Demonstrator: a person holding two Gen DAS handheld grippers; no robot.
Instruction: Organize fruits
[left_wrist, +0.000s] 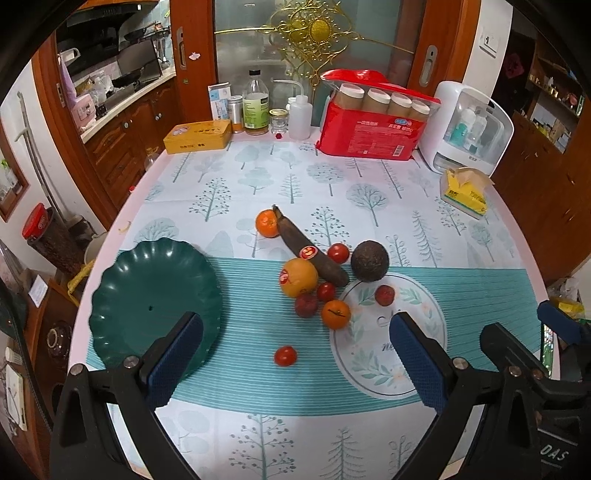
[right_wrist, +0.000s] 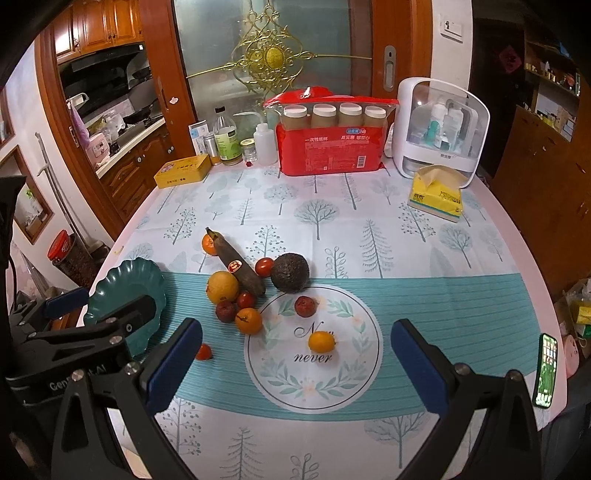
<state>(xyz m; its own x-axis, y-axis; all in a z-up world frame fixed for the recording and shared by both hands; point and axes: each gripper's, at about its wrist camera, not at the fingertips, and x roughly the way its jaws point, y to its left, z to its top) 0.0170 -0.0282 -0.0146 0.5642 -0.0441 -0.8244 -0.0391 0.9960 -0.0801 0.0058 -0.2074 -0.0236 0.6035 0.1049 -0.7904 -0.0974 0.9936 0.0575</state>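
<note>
An empty dark green scalloped plate (left_wrist: 147, 306) (right_wrist: 127, 291) sits at the table's left. A fruit cluster lies mid-table: a dark brown banana (left_wrist: 314, 254) (right_wrist: 240, 267), an orange (left_wrist: 298, 277) (right_wrist: 222, 287), two tangerines (left_wrist: 267, 222) (left_wrist: 335, 314), a dark avocado (left_wrist: 369, 261) (right_wrist: 290, 272), several cherry tomatoes and red dates. One tomato (left_wrist: 285, 356) lies alone in front. A kumquat (right_wrist: 322, 341) sits on the round printed mat. My left gripper (left_wrist: 295, 358) and right gripper (right_wrist: 295, 362) are open, empty, near the table's front.
At the back stand a yellow tin (left_wrist: 197, 136), bottles (left_wrist: 255, 105), a red package of cups (left_wrist: 373, 122), a white storage box (left_wrist: 469, 129) and a yellow tissue pack (right_wrist: 437, 194). A phone (right_wrist: 545, 369) lies at the right edge. Kitchen cabinets are left.
</note>
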